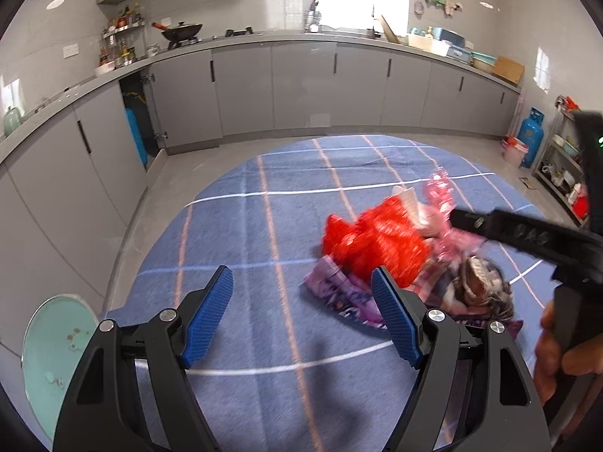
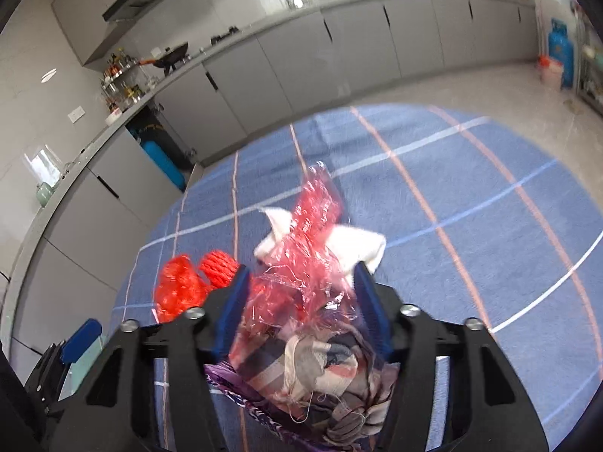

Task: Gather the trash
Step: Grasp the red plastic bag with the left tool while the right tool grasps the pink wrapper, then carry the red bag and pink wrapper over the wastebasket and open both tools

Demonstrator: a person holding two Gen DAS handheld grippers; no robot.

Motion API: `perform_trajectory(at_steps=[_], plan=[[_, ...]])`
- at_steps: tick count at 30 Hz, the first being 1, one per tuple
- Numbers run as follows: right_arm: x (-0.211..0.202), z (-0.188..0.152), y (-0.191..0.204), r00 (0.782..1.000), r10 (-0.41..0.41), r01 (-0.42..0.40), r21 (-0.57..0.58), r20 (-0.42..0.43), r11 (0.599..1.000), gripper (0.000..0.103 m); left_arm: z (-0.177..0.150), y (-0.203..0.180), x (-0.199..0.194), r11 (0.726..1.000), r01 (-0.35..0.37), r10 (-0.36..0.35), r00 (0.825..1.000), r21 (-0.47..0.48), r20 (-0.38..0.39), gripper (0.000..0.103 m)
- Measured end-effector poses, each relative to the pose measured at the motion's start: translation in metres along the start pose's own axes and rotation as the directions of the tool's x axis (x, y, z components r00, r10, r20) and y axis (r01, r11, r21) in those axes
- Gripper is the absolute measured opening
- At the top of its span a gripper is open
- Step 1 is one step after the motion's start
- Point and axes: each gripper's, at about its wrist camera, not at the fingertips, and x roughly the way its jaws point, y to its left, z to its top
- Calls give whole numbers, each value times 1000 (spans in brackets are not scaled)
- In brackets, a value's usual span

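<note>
The right tool grips a crumpled pink clear plastic wrapper between its blue pads, amid a heap with red mesh netting and a purple printed bag near the right edge of the blue checked table. The left tool hangs open and empty beside the heap.
</note>
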Motion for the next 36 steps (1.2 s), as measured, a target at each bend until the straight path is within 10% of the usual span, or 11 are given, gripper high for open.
perform_trajectory(at_steps=[8,13,20,36], plan=[[-18,-7,-22,996,85,-86,52,15,995,23,16,-26,20,997,77,-77,997,12,-7,74],[-47,-9,-31,991,98,-104,65,96,992,21,19,-42,43,997,70,-69,997,27,-39,64],[-75,-15,-41,977,51,-64,57,207,996,21,15,-33,62,996,81,-82,995,-25,-61,25],[-87,-44,0,973,89,-86,-23,213,996,21,7,18,-30,991,87,-76,992,-106,102,23]])
